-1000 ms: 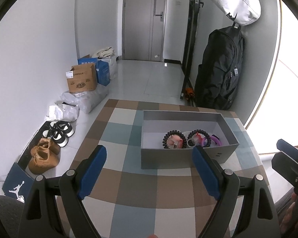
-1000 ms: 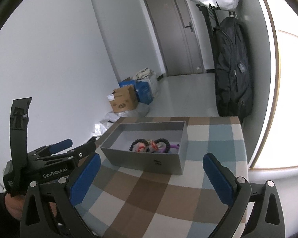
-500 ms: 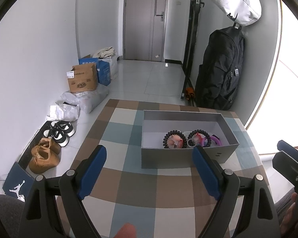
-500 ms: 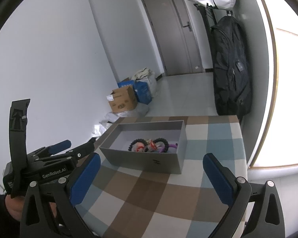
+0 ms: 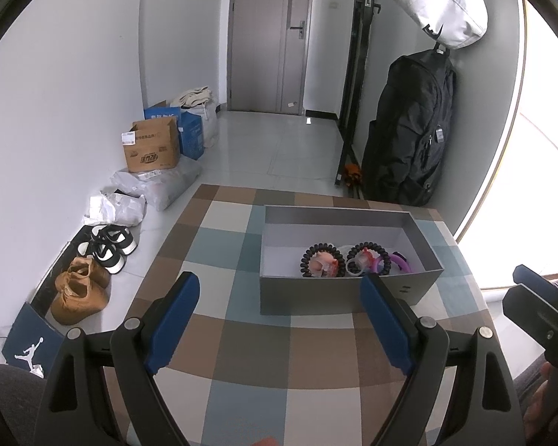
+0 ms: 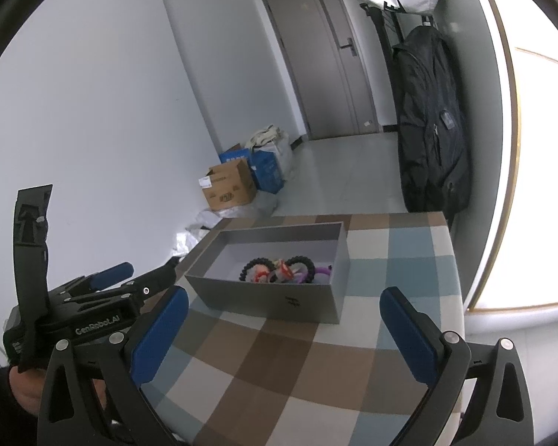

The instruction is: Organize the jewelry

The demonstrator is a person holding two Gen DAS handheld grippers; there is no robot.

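Grey cardboard box [image 5: 338, 293] at 1 o'clock on checked surface [image 5: 241, 349] in left wrist view, open top. Inside, bunched toward right end: two black coil bracelets [image 5: 321, 260] with pink pieces in them, purple ring [image 5: 400, 262] at far right. Left half of box floor bare. Left gripper [image 5: 279, 319] jaws spread wide, blue pads either side of box's near wall, holding nothing, well short of box. Right gripper's body poking in at 3 o'clock edge. Shoes [image 5: 106, 247] and cartons on floor at 9–10 o'clock, black backpack [image 5: 409, 130] hanging at 1 o'clock.

Right wrist view: same box [image 6: 275, 301] at 12 o'clock, seen from its corner, jewelry [image 6: 279, 269] clustered mid-to-right inside. Right gripper [image 6: 279, 334] jaws wide open, empty, above surface [image 6: 297, 368], near box but not touching. Left gripper [image 6: 93, 308] at 9 o'clock, held in a hand [image 6: 22, 386], off surface's left edge, tips pointing toward box.
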